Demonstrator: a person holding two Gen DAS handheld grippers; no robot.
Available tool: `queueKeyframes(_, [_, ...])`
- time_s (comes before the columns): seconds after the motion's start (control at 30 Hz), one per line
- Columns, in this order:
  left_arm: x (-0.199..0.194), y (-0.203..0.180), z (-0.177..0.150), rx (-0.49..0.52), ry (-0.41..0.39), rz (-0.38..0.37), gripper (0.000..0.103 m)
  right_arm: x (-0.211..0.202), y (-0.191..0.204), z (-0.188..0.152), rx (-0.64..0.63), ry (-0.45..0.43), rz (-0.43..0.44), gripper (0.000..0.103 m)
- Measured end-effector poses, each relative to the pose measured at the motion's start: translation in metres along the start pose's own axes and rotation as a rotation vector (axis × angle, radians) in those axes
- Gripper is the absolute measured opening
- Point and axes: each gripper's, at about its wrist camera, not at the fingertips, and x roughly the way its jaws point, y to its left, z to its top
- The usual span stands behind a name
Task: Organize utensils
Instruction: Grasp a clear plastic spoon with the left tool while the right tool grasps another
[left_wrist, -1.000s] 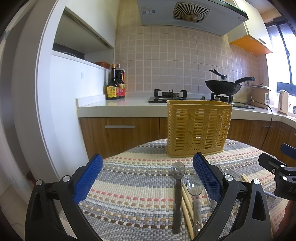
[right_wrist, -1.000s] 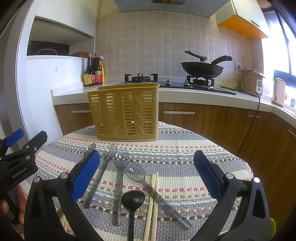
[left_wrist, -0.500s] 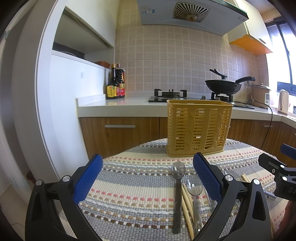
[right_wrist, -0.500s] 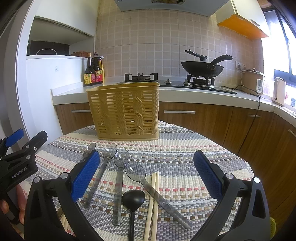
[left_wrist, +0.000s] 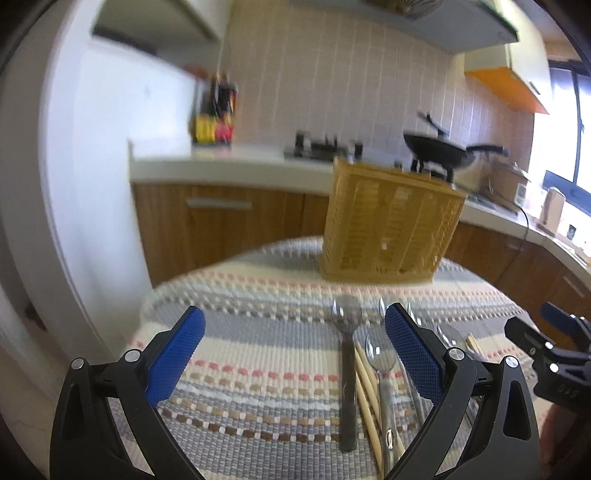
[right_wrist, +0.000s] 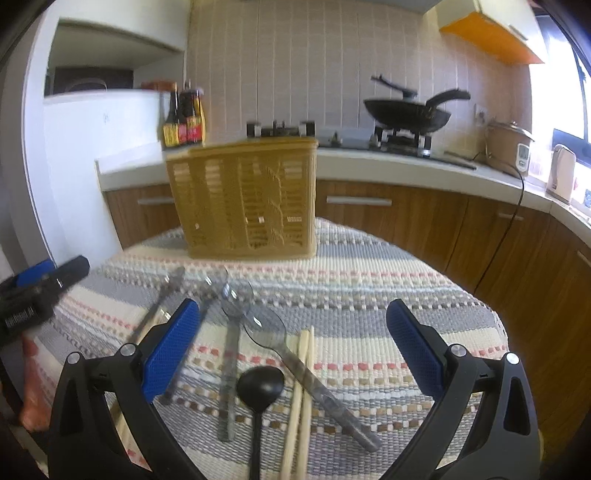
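Perforated yellow plastic basket (right_wrist: 245, 201), woven striped mat (right_wrist: 369, 295)

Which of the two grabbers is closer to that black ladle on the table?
Right. The black ladle lies between the open fingers of the right gripper. The left gripper hovers off to its left over other utensils, also open.

Small tiled kitchen in bright daylight

Pale wall tiles (right_wrist: 295, 55) back a white counter (right_wrist: 424, 162) over wooden cabinets (right_wrist: 406, 221); a black wok (right_wrist: 406, 110) sits on the stove, sauce bottles (right_wrist: 183, 118) stand at the left, and a window (right_wrist: 587, 74) glares at the right.
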Motion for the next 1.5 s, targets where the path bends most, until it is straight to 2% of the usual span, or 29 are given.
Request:
queueKeyframes(0.07, [0.011,0.01,0.011,-0.033,0.06,-0.076,0.093,0.008,-0.004,0.005,-0.002,0.053,0.023,0.097])
queueKeyframes(0.23, [0.062,0.015,0.033,-0.084,0.315,-0.232,0.088,0.025,-0.011,0.022,-0.045,0.148,0.079,0.096])
queueKeyframes(0.3, [0.085,0.009,0.034,-0.079,0.42,-0.254,0.083,0.035,-0.013,0.026,-0.057,0.24,0.106,0.095])
queueKeyframes(0.37, [0.107,0.001,0.033,-0.06,0.496,-0.243,0.07,0.05,-0.017,0.034,-0.085,0.334,0.135,0.09])
queueKeyframes(0.43, [0.126,-0.007,0.031,-0.048,0.551,-0.24,0.065,0.067,-0.021,0.04,-0.085,0.423,0.165,0.085])
queueKeyframes(0.5, [0.148,-0.012,0.03,-0.07,0.623,-0.286,0.064,0.091,-0.023,0.044,-0.096,0.556,0.223,0.081])
queueKeyframes(0.57, [0.164,-0.016,0.03,-0.091,0.671,-0.294,0.055,0.106,-0.02,0.043,-0.123,0.638,0.283,0.077])
queueKeyframes(0.63, [0.172,-0.022,0.032,-0.08,0.688,-0.283,0.053,0.113,-0.015,0.039,-0.138,0.707,0.341,0.073])
queueKeyframes(0.7, [0.178,-0.028,0.035,-0.058,0.706,-0.27,0.053,0.122,-0.009,0.035,-0.171,0.753,0.344,0.07])
queueKeyframes(0.93, [0.195,-0.059,0.04,0.007,0.732,-0.229,0.052,0.144,0.03,0.024,-0.371,0.782,0.296,0.06])
queueKeyframes(1.03, [0.195,-0.082,0.042,0.044,0.734,-0.197,0.052,0.154,0.048,0.01,-0.445,0.803,0.266,0.05])
queueKeyframes(1.07, [0.201,-0.084,0.031,0.066,0.732,-0.185,0.052,0.153,0.052,0.009,-0.46,0.798,0.265,0.049])
queueKeyframes(1.23, [0.205,-0.127,0.019,0.185,0.748,-0.096,0.049,0.15,0.071,0.0,-0.464,0.818,0.273,0.04])
queueKeyframes(1.3, [0.206,-0.139,0.016,0.205,0.751,-0.072,0.046,0.148,0.075,0.002,-0.463,0.829,0.275,0.031])
queueKeyframes(1.4, [0.207,-0.157,0.012,0.232,0.74,-0.025,0.032,0.142,0.088,0.007,-0.463,0.835,0.271,0.03])
queueKeyframes(1.5, [0.206,-0.158,0.013,0.205,0.723,-0.039,0.031,0.141,0.089,0.011,-0.454,0.825,0.269,0.03])
